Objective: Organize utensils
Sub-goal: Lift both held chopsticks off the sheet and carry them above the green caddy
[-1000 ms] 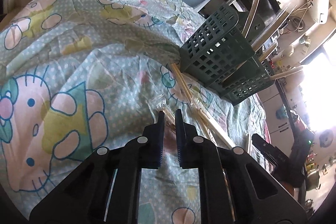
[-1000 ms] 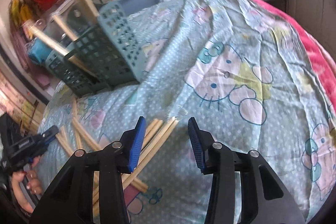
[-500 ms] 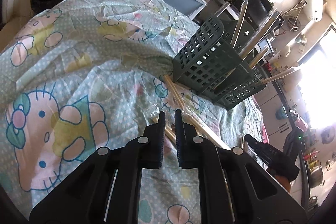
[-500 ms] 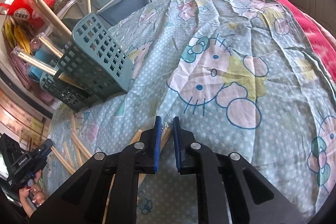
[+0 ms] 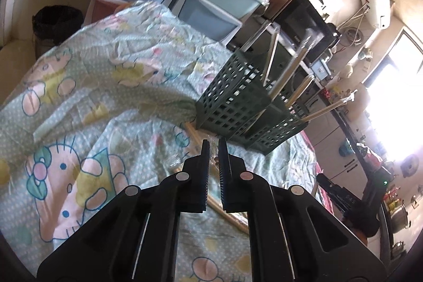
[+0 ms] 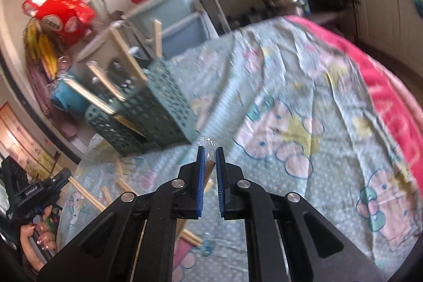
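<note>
where chopsticks [image 5: 272, 62] lean, green basket [image 5: 235, 99] (slatted)

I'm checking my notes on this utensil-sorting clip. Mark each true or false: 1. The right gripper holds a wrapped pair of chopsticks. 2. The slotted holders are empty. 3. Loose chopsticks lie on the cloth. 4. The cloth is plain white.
1. True: the right gripper has just closed on the wrapped chopsticks.
2. False: the holders already have chopsticks standing in them.
3. True: loose chopsticks lie on the cloth.
4. False: it is pale green with a cartoon cat print.
</note>
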Available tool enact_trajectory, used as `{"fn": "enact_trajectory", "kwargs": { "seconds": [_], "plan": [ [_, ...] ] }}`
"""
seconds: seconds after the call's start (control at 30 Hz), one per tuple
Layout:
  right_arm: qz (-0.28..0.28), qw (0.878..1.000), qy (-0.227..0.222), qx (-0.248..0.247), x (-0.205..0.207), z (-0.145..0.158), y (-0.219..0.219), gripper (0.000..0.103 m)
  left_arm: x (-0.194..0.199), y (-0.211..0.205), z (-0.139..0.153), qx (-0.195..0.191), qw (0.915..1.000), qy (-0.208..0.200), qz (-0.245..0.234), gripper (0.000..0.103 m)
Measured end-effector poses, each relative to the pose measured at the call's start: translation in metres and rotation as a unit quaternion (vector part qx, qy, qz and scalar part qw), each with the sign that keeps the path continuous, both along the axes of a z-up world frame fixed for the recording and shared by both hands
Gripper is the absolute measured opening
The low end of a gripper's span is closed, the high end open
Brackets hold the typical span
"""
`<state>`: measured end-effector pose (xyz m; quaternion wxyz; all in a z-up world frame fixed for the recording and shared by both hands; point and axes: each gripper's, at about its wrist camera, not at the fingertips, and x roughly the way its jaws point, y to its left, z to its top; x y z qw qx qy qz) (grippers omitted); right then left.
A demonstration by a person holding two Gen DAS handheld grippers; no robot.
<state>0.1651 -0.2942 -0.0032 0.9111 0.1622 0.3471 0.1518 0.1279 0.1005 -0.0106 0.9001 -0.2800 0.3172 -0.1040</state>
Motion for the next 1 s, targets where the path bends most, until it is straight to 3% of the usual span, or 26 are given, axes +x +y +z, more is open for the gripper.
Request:
{"fn": "enact_trajectory", "kwargs": {
  "seconds": [0.33, 1.0],
  "plan": [
    [0.04, 0.995, -0.086, -0.024, -0.028, 0.049, 0.025, 0.008, -0.013, -0.001, 0.023, 0.006, 0.9994, -0.033, -0.003, 0.002],
    [0.105, 0.982, -0.157, -0.028, -0.043, 0.102, 0.065, 0.006, -0.017, -0.02, 0.082, 0.014, 0.9942, -0.099, -0.038, 0.002]
  ]
}}
